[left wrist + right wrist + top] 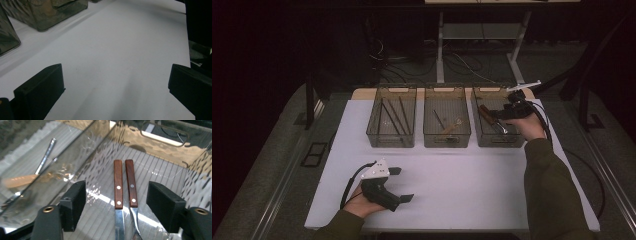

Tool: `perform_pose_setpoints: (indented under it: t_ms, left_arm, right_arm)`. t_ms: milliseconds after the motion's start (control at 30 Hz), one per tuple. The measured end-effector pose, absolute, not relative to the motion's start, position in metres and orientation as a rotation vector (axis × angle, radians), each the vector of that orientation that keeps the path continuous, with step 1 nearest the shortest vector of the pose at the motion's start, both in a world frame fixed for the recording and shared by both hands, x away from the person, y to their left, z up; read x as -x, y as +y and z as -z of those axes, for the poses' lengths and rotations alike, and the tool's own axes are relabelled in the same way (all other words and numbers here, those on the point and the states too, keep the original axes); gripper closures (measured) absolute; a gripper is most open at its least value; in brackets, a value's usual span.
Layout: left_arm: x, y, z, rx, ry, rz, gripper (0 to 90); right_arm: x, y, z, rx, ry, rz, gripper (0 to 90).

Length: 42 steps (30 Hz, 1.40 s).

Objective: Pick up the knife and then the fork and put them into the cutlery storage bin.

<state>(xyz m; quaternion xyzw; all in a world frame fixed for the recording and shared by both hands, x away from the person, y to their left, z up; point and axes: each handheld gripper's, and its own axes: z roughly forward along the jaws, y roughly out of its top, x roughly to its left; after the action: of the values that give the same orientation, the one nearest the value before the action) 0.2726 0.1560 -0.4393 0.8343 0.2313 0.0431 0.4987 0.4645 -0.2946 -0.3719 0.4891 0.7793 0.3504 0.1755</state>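
Wooden-handled cutlery (126, 185) lies directly under my right claw (116, 206): two pieces side by side, parallel and nearly touching, on the ribbed floor of the right-hand bin (484, 140). My jaws stand spread wide, one on either side of the pair, pinching nothing. Each handle is a flat reddish-brown slab with two bright rivets, stiff and with some grain for grip; the steel below it is polished and, I judge, slippery, so I would close across the wood near the rivets, on one handle only. Being so close together, the two may come up as a pair or slide on the smooth plastic; both look light and rigid. Farther off through the clear, glare-streaked wall, the middle bin (447, 140) holds a thin metal utensil (45, 157) and a pale wooden one (18, 181); the left bin (374, 135) holds dark sticks (393, 117). My left claw (401, 184) rests spread and empty near the front of the white bench (472, 180).
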Motion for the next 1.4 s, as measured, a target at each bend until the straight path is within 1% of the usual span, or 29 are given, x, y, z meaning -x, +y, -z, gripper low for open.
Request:
perform_pose_setpoints:
  t_ms: [167, 500, 1033, 1400]
  left_arm:
    - [-0.273, 0.156, 0.440, -2.021, 0.561, -0.104, 0.0]
    - [-0.275, 0.155, 0.441, -2.032, 0.563, -0.100, 0.0]
    - [-0.277, 0.156, 0.441, -2.026, 0.575, -0.109, 0.0]
    - [-0.275, 0.157, 0.440, -2.025, 0.580, -0.111, 0.0]
  right_arm:
    - [-0.453, -0.294, 0.368, -1.346, 2.171, -1.022, 22.0]
    - [-0.425, -0.293, 0.366, -1.292, 2.145, -1.132, 17.3]
    - [-0.366, -0.291, 0.377, -1.186, 2.166, -1.299, 17.2]
    - [-0.330, -0.282, 0.393, -1.098, 2.230, -1.343, 17.2]
